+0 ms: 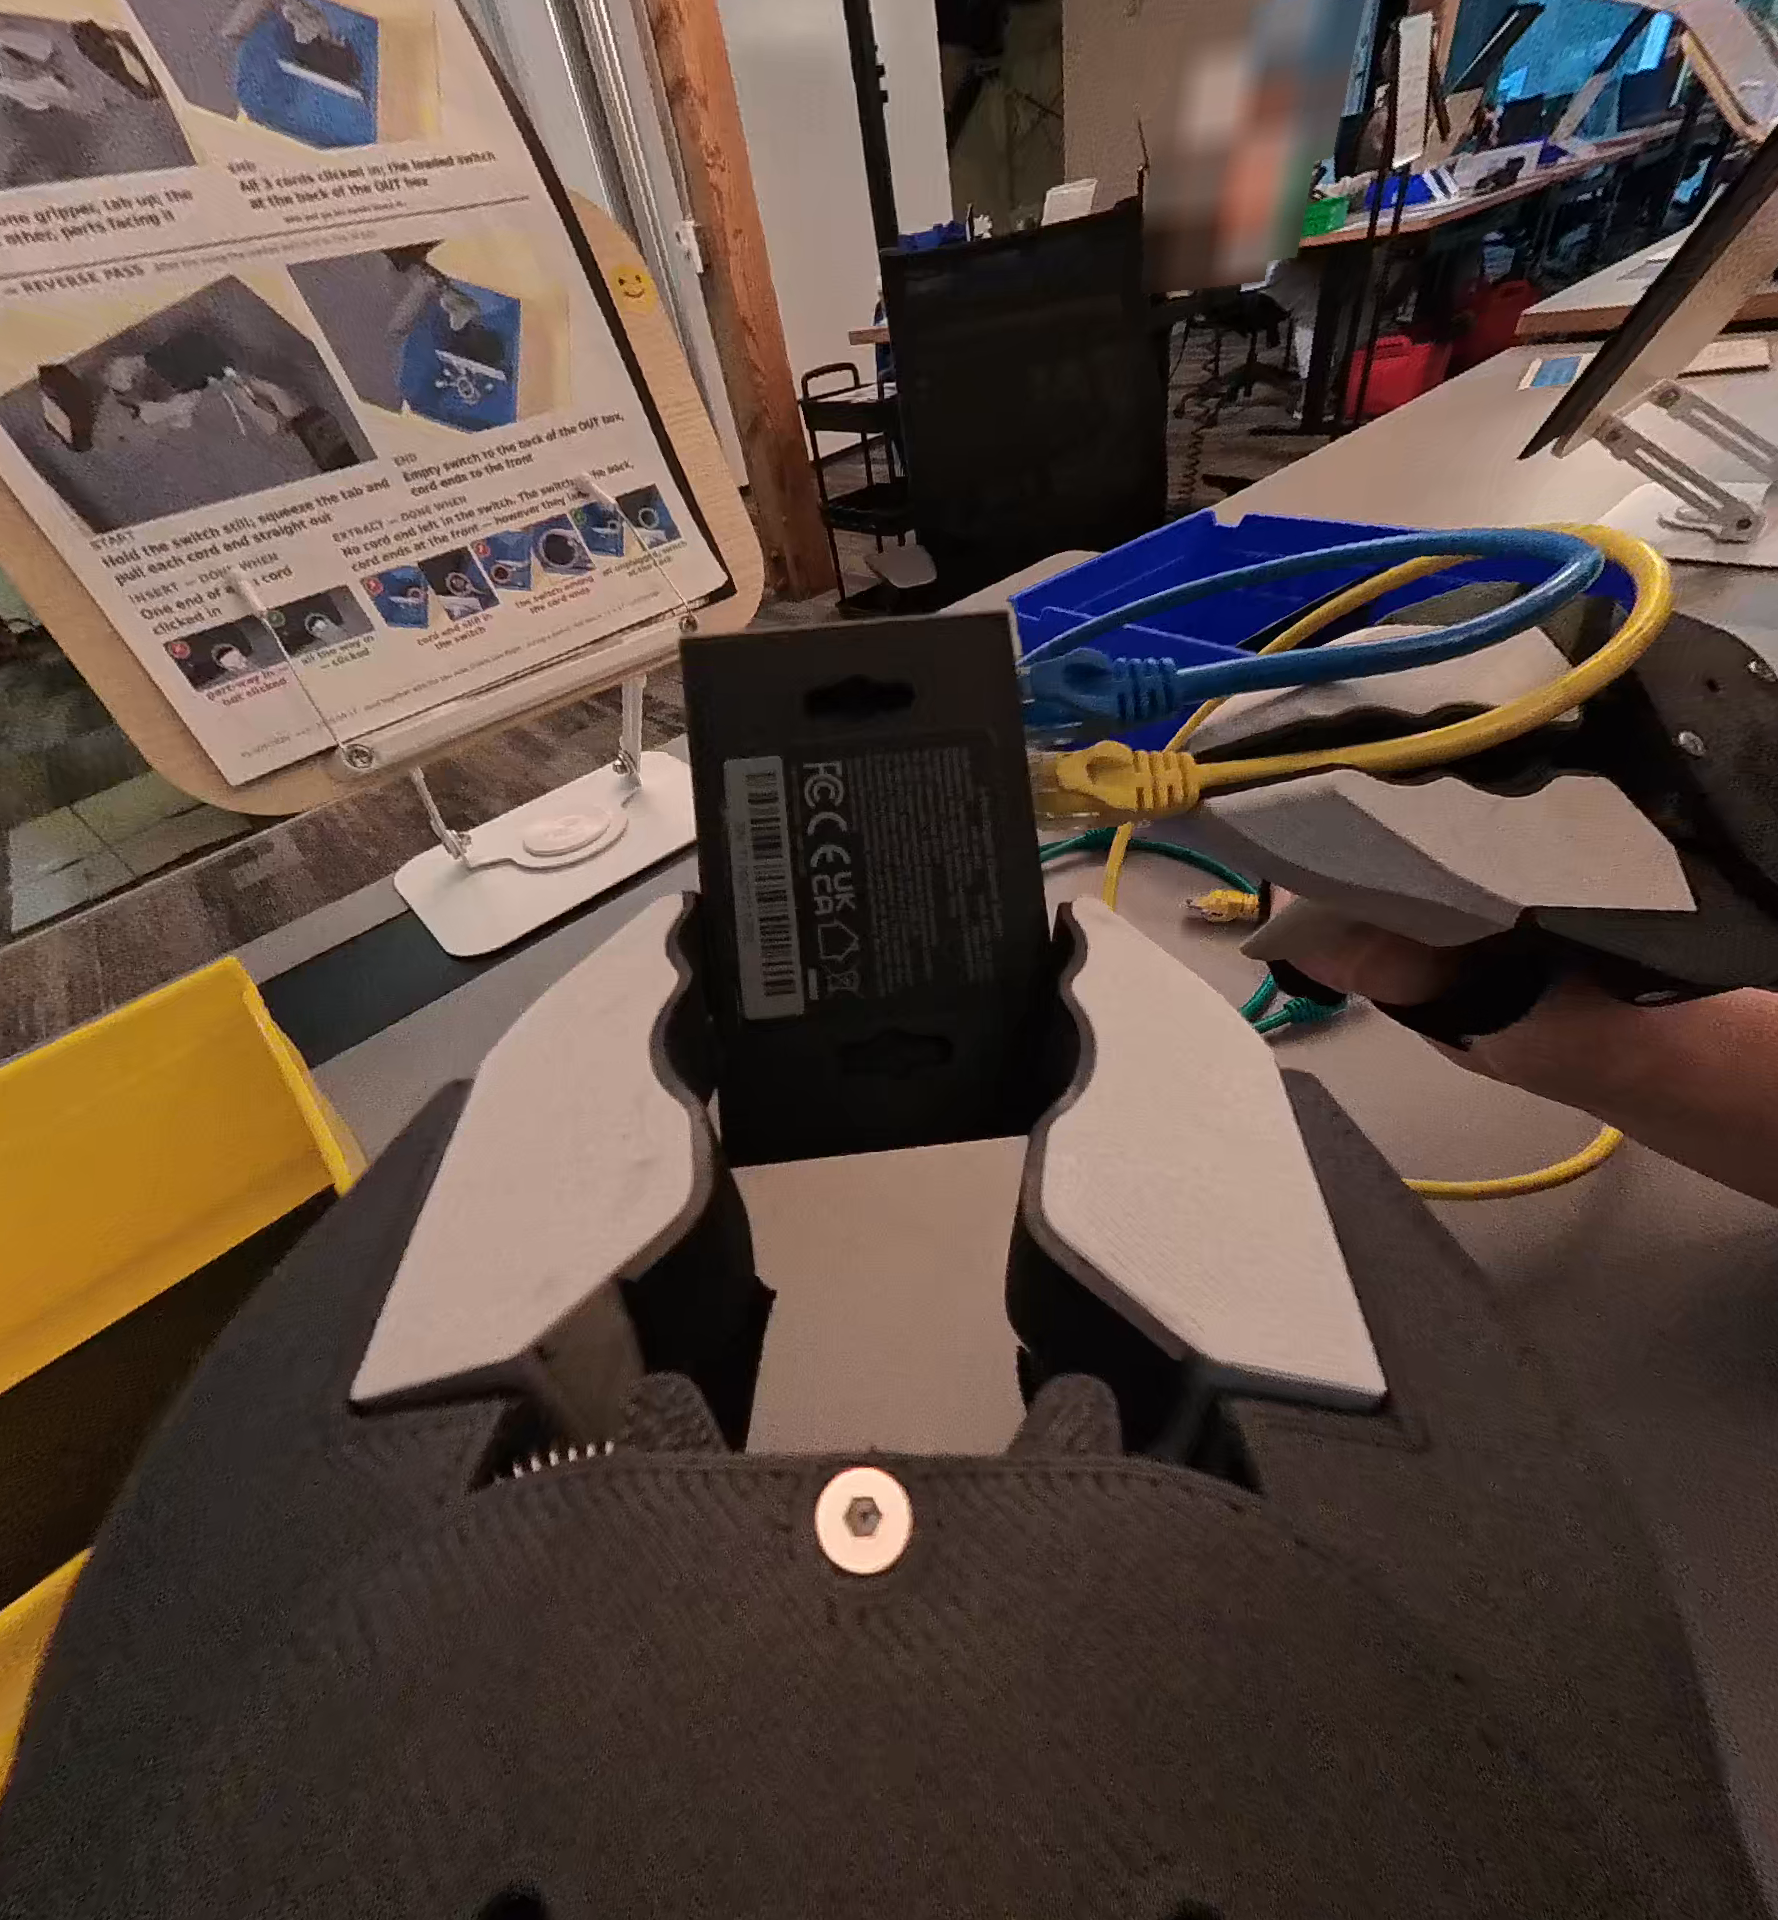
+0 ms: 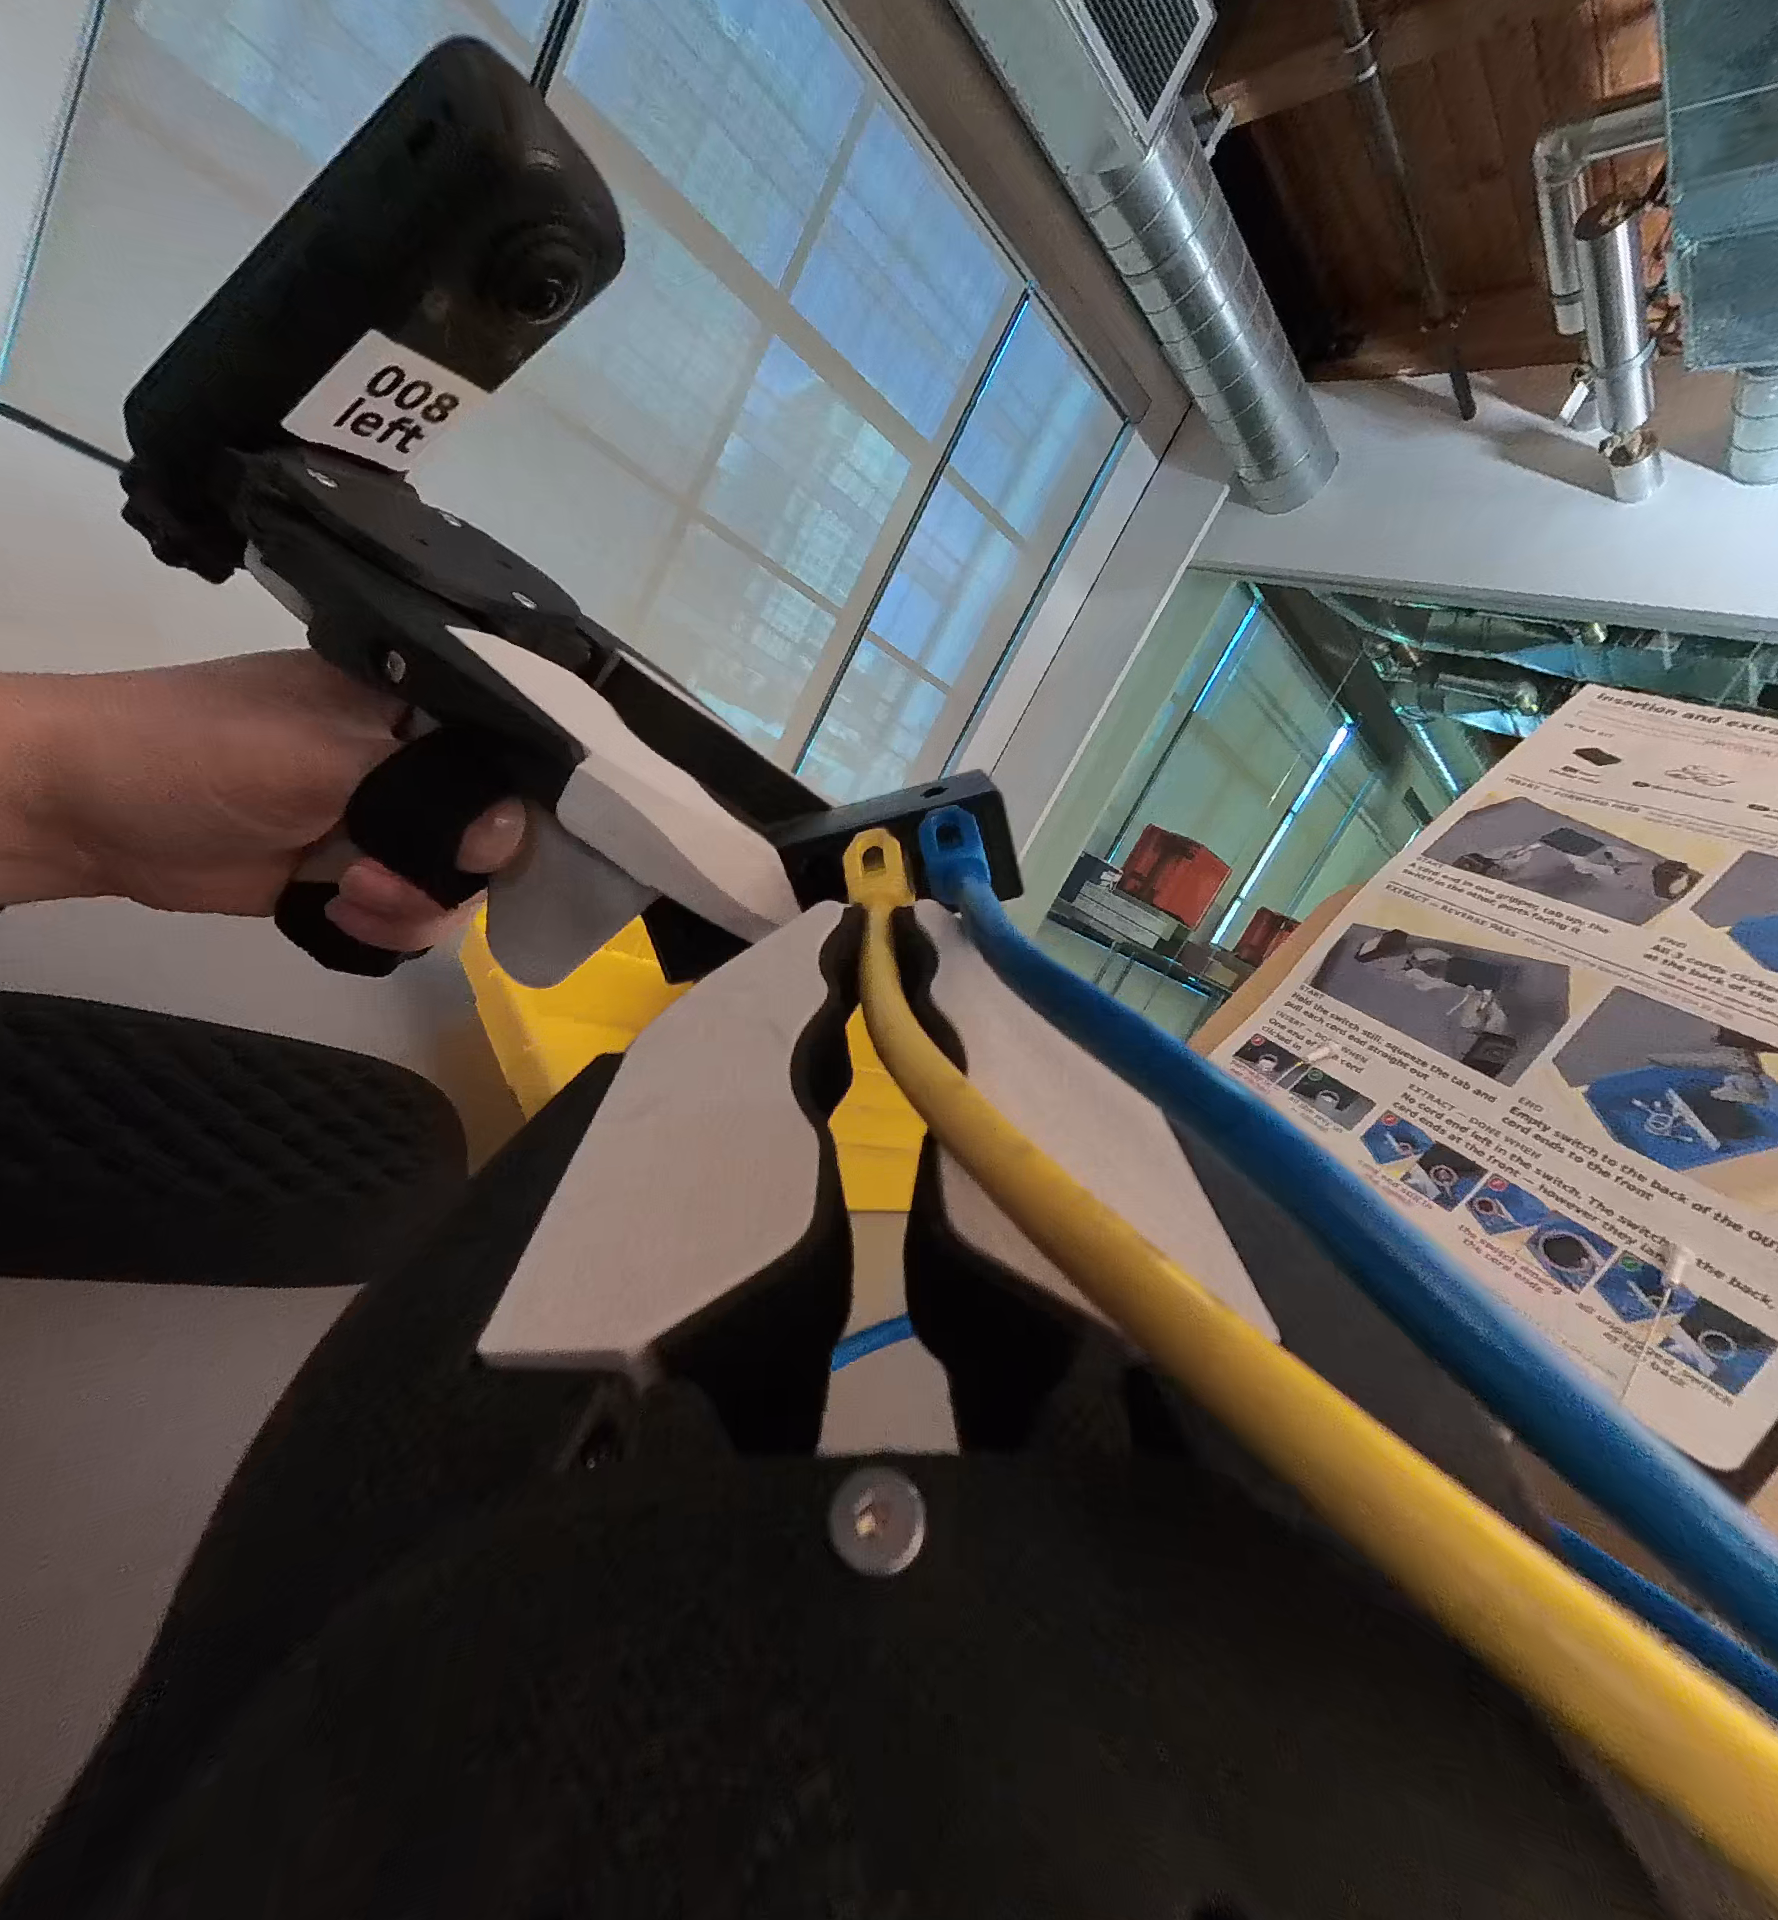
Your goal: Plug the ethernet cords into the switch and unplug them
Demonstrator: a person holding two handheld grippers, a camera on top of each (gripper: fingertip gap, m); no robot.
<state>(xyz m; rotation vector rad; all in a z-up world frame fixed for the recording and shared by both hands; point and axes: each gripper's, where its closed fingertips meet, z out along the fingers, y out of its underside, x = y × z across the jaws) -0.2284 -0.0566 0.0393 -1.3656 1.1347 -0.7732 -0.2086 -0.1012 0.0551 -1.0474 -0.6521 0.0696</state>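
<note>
My left gripper [image 1: 874, 935] is shut on the black switch [image 1: 864, 831] and holds it upright above the table, its labelled underside facing the camera. A blue cord's plug [image 1: 1082, 691] and a yellow cord's plug [image 1: 1103, 781] sit at the ports on the switch's right side. My right gripper [image 1: 1202, 779] is shut on the yellow cord just behind its plug. In the right wrist view my right gripper [image 2: 880, 935] pinches the yellow cord [image 2: 1072, 1174] right at the switch [image 2: 968, 805]. The blue cord [image 2: 1280, 1132] runs beside it. How deep the yellow plug sits is hidden.
A green cord [image 1: 1212, 868] lies on the grey table [image 1: 1591, 1351] under the right gripper. A blue bin [image 1: 1155, 582] stands behind the cords and a yellow bin [image 1: 85, 1195] at the near left. An instruction board on a white stand [image 1: 345, 416] stands behind the switch.
</note>
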